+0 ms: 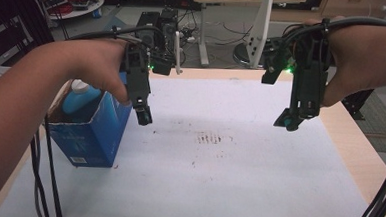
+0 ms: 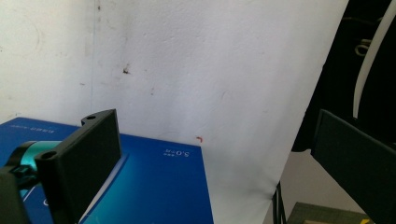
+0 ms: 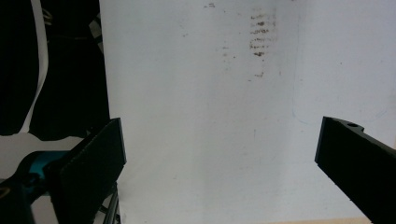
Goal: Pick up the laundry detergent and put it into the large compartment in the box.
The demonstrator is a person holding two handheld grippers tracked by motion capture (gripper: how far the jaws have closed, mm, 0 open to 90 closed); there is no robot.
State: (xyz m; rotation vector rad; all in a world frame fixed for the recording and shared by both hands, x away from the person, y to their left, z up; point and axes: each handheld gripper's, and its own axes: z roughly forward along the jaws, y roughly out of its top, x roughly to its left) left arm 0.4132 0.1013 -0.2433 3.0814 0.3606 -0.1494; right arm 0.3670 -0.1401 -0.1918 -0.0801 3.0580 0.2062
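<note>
A person holds two black hand-held tongs above a white-covered table [image 1: 236, 191], both raised clear of the surface and both empty. The left tongs [image 1: 144, 117] hang just beside the open top of a blue cardboard box [image 1: 97, 138] that stands upright near the table's left edge, with a blue plastic bottle with a white cap [image 1: 79, 98] standing inside it. Seen along the left tongs' own jaws, they are spread wide, the box's blue printed face [image 2: 163, 186] below and between them. The right tongs [image 1: 291, 122] hover well apart from the box, over the right half of the table, jaws likewise spread wide over bare cloth marked by a patch of brown smudges [image 3: 261, 35].

The box and its bottle look to be the work in hand, the left tongs being nearest to them. The risks from here appear plain enough. The box is tall, light card, and sits near the table's edge: a jaw coming down on its rim or nudging its wall rather than entering cleanly could tip it or push it off the side. A grip on the bottle's smooth rounded shoulder rather than its neck may slip. The black cables [image 1: 39, 180] trailing beside the box could also snag it.
</note>
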